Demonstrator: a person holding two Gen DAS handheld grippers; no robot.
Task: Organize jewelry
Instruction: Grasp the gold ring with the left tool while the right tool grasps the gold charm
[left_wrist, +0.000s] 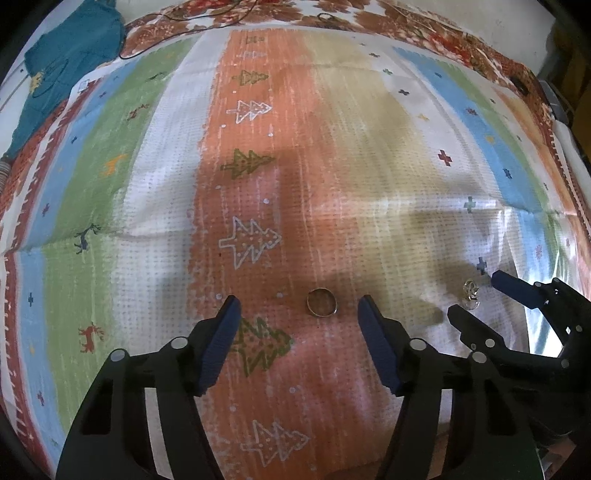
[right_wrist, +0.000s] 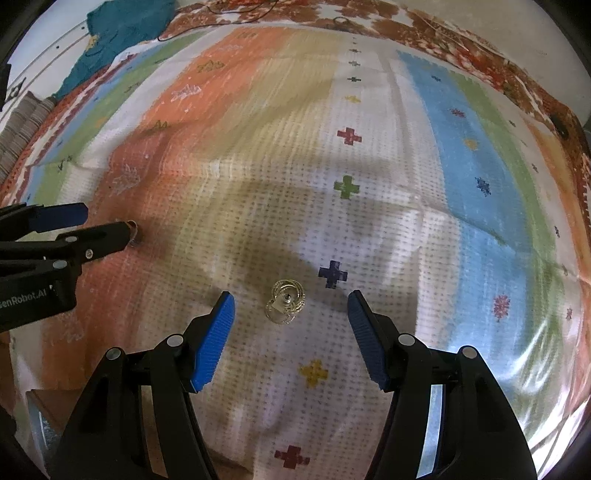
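Left tongs (left_wrist: 299, 304): spread, straddling ring (left_wrist: 321, 302) flat on cloth (left_wrist: 332, 147). Right tongs (right_wrist: 290, 301): spread, straddling earrings (right_wrist: 285, 301) on white stripe. Advice: lower pads to the cloth, centre each piece, close slowly; thin metal likely slips.

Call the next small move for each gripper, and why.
Probably lower both and close. The left gripper is open with the ring lying flat on the cloth, roughly centred just ahead of its tips. The right gripper is open around the earring. Neither piece is touched yet.
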